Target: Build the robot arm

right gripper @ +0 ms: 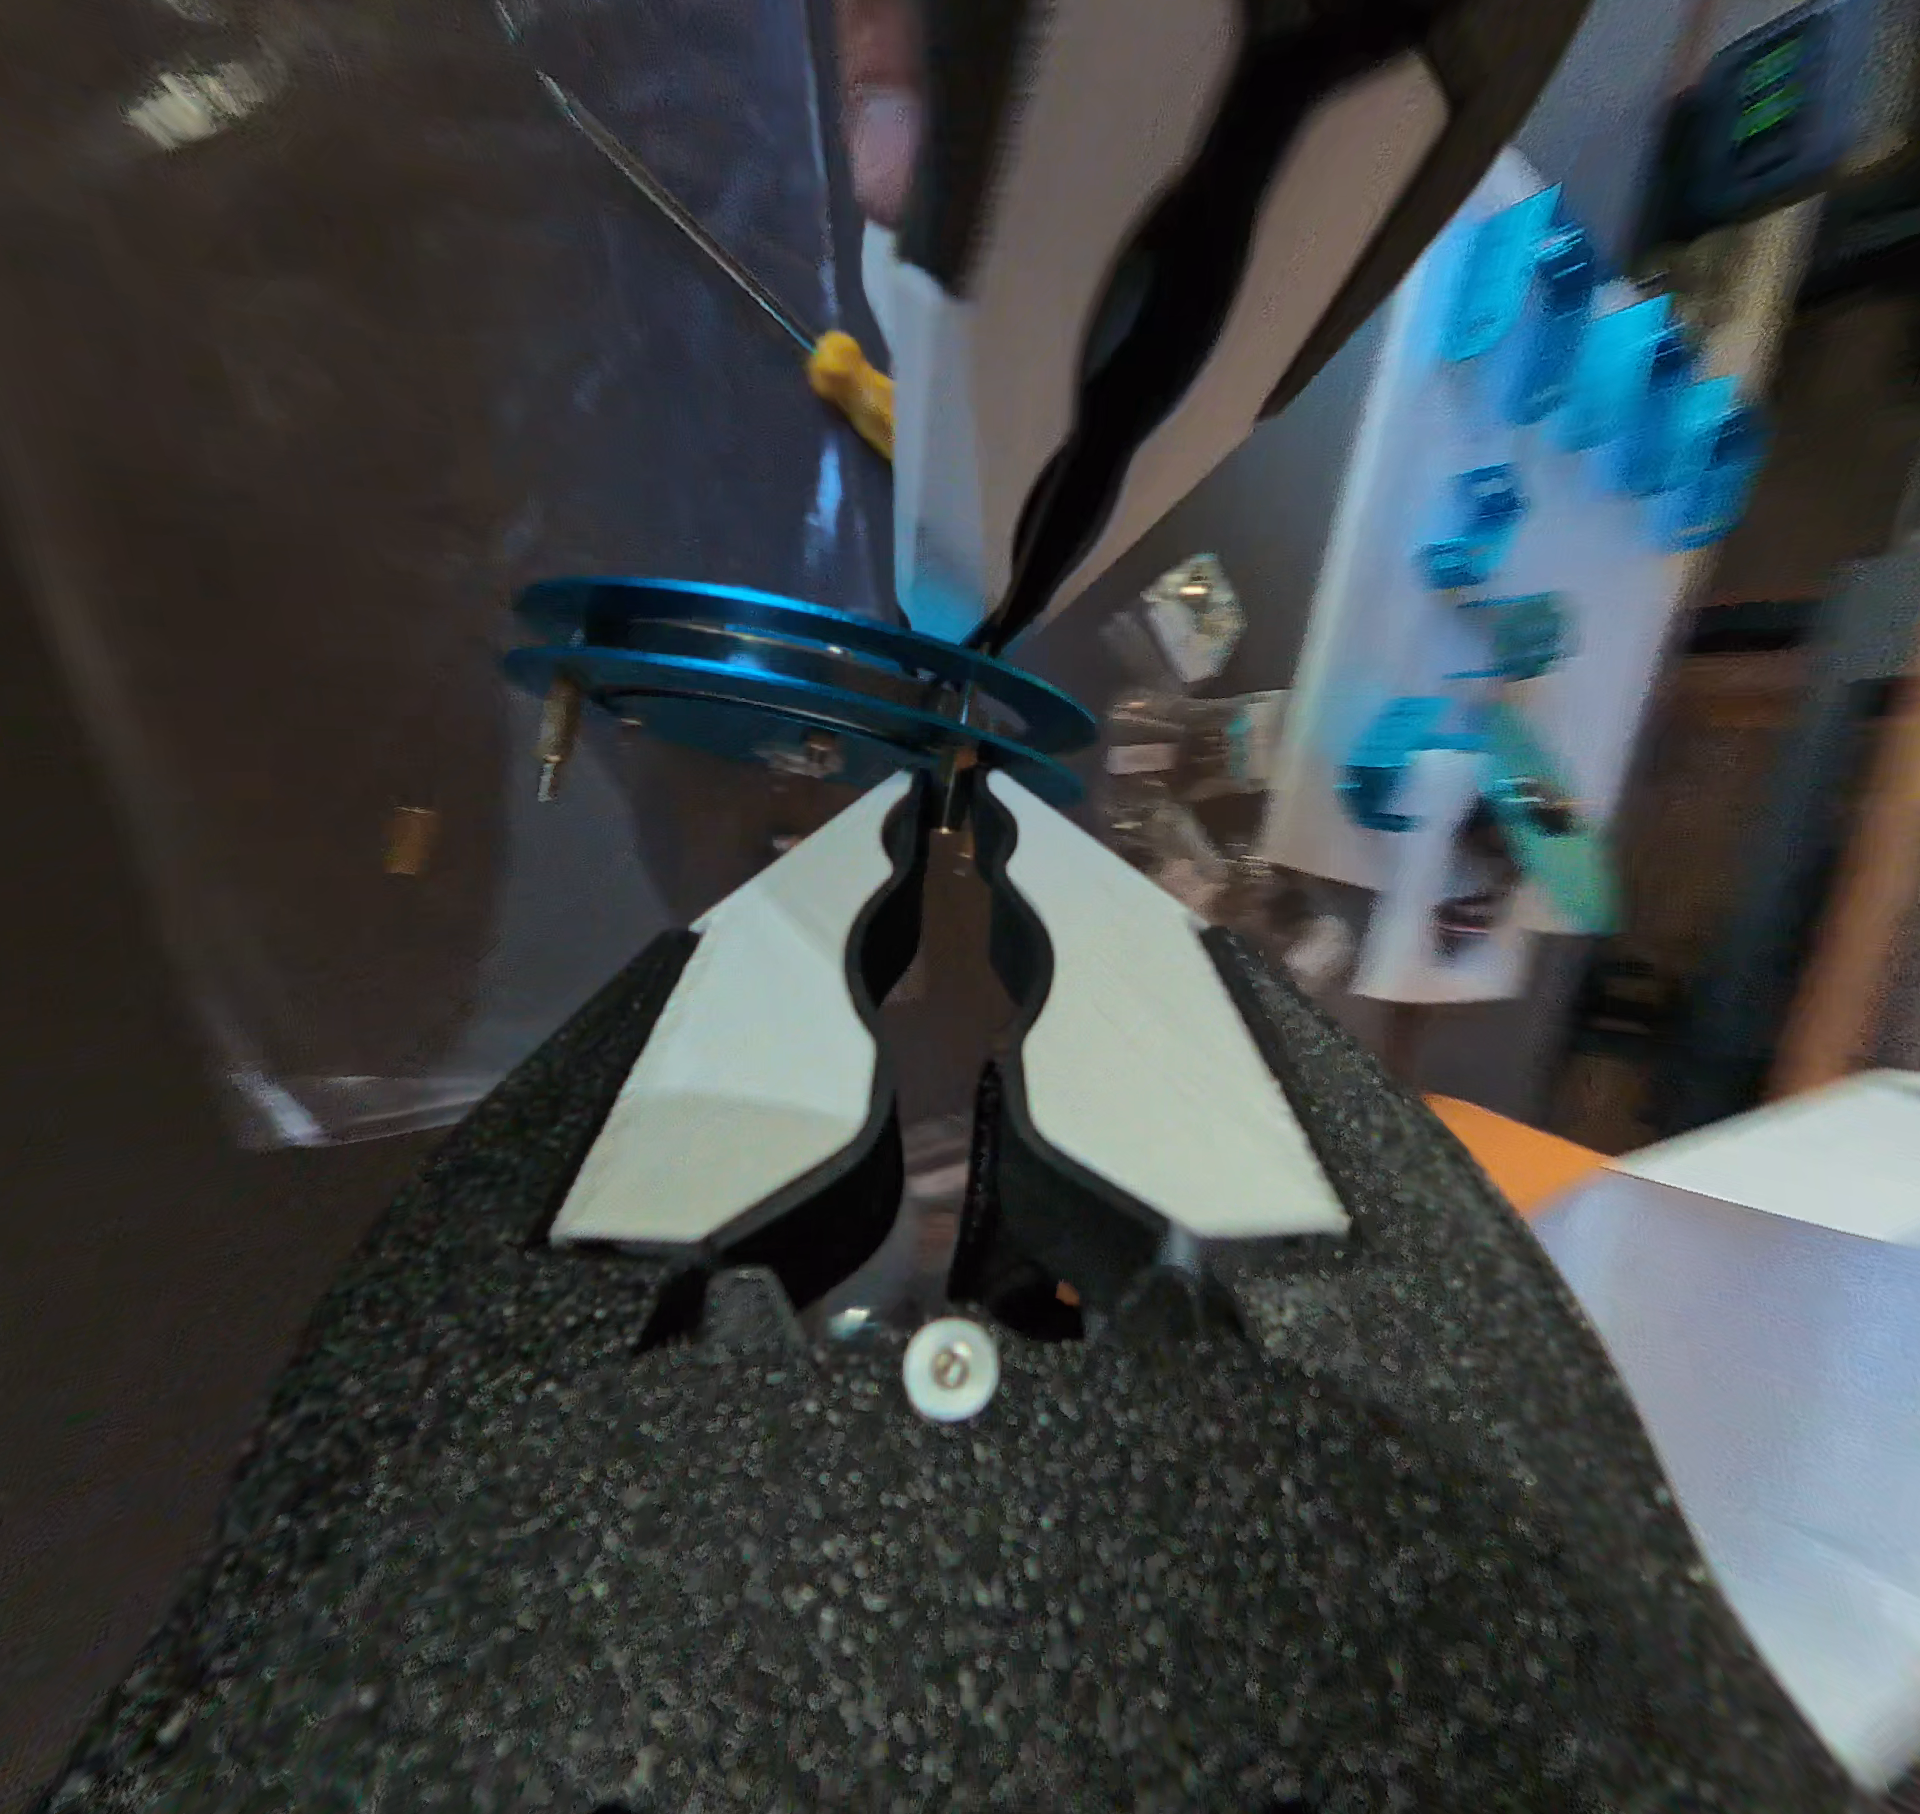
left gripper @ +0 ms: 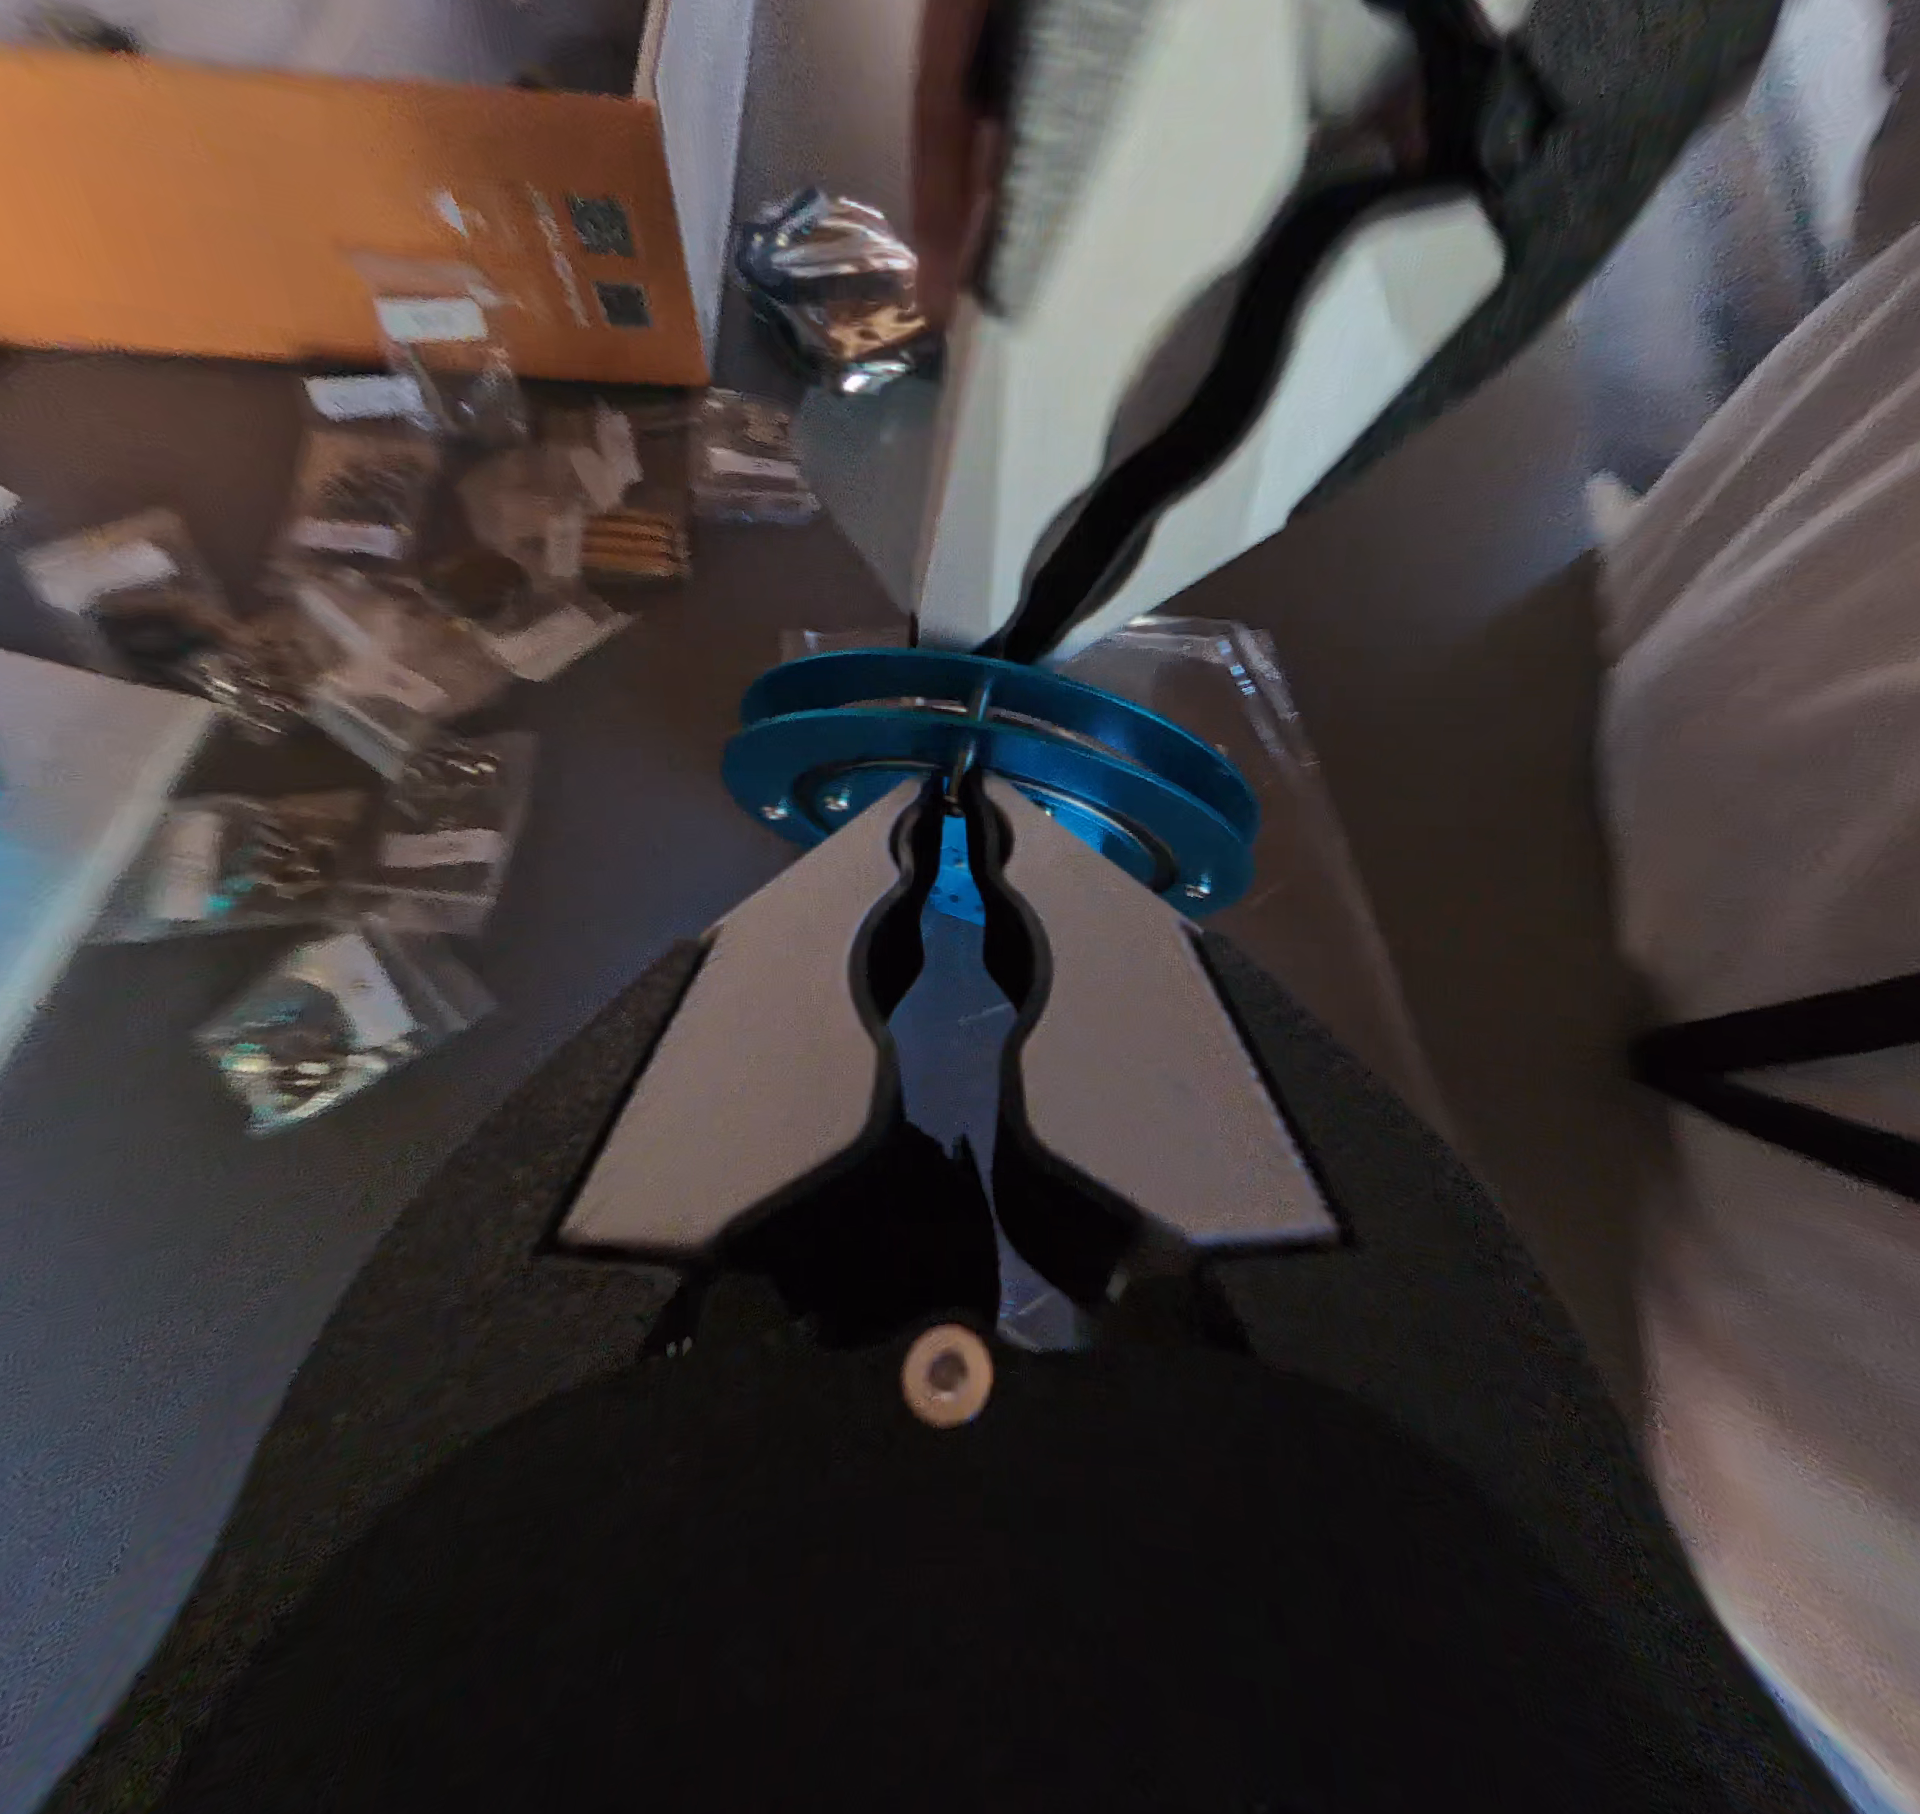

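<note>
Above the dark counter [left gripper: 644, 860], a blue anodised metal assembly of two stacked flat rings joined by thin posts [left gripper: 987, 777] hangs in the air, pinched from both sides. The left tongs [left gripper: 954, 793] are clenched on a slim metal post at the near rim of the rings, their white fingers with wavy black pads [left gripper: 894, 933] nearly closed around it. The right tongs [right gripper: 948, 808] grip what looks like a small pin at the rings' edge in the same way, and each pair shows in the other's view coming down from the far side to meet the rim. How far along the work is cannot be judged beyond this: the rings are lifted clear of the counter and held by both tongs, and a loose-looking brass standoff [right gripper: 556, 736] sticks down from the left rim. On the far left lies an orange cardboard box [left gripper: 332, 216] among many small clear bags of parts [left gripper: 416, 621]; a yellow-handled thin screwdriver [right gripper: 847, 382] lies on a clear plastic sheet [right gripper: 416, 414], and a white sheet carrying blue modules [right gripper: 1538, 517] stands at the right. The box and the bags carry printed marks and labels, but motion blur leaves none of them readable.
</note>
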Tool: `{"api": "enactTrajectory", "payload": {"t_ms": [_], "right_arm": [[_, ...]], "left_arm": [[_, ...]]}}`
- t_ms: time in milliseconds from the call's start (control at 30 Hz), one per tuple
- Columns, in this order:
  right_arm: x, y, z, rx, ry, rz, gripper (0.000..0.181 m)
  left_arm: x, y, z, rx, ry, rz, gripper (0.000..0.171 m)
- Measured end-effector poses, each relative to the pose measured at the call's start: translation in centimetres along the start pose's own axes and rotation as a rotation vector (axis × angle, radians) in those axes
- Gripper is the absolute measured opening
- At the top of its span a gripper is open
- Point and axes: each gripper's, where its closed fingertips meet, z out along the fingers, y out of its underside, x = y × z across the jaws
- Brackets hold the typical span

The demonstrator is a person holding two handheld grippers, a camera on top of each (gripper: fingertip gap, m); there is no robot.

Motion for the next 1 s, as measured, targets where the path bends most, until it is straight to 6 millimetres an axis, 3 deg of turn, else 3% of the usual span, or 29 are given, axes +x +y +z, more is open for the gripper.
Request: {"api": "enactTrajectory", "payload": {"t_ms": [67,133,300,367,433,500,667,800,867,900,1000], "right_arm": [[0.4,0.0,0.1,-0.049,0.114,-0.121,0.005],[0.3,0.3,0.0,-0.080,0.023,-0.012,0.004],[-1.6,0.2,-0.5,0.028,-0.692,0.720,0.003],[-2.4,-0.3,-1.2,0.073,-0.998,0.978,0.004],[-2.7,-0.7,-1.7,0.108,-1.191,1.124,0.004],[-2.6,-0.6,-1.5,0.125,-1.090,1.031,0.004],[-0.7,0.1,-0.7,0.058,-0.310,0.322,0.009],[0.1,-0.1,-0.5,-0.047,0.074,-0.057,0.007],[0.4,0.0,-0.4,-0.084,0.092,-0.073,0.006],[0.5,0.1,-0.4,-0.092,0.039,-0.001,0.004],[0.0,0.5,-0.5,-0.032,-0.333,0.428,0.004]], "left_arm": [[0.2,0.1,0.0,0.013,0.056,-0.062,0.003],[0.3,0.1,0.1,0.016,-0.002,0.058,0.003],[-1.2,-0.2,0.1,-0.080,-0.608,0.858,0.002],[-1.4,-0.4,-0.1,-0.098,-0.784,1.060,0.002],[-1.5,-0.6,-0.2,-0.119,-0.849,1.129,0.001],[-1.5,-0.6,-0.1,-0.094,-0.763,1.001,0.002],[-0.3,-0.2,0.2,-0.024,-0.250,0.321,0.003],[0.1,0.2,0.1,-0.011,-0.030,0.034,0.003],[0.2,0.3,0.2,0.003,-0.001,-0.004,0.003],[0.1,0.3,0.3,0.005,-0.043,0.064,0.003],[-0.7,0.3,0.5,-0.046,-0.378,0.545,0.002]]}}
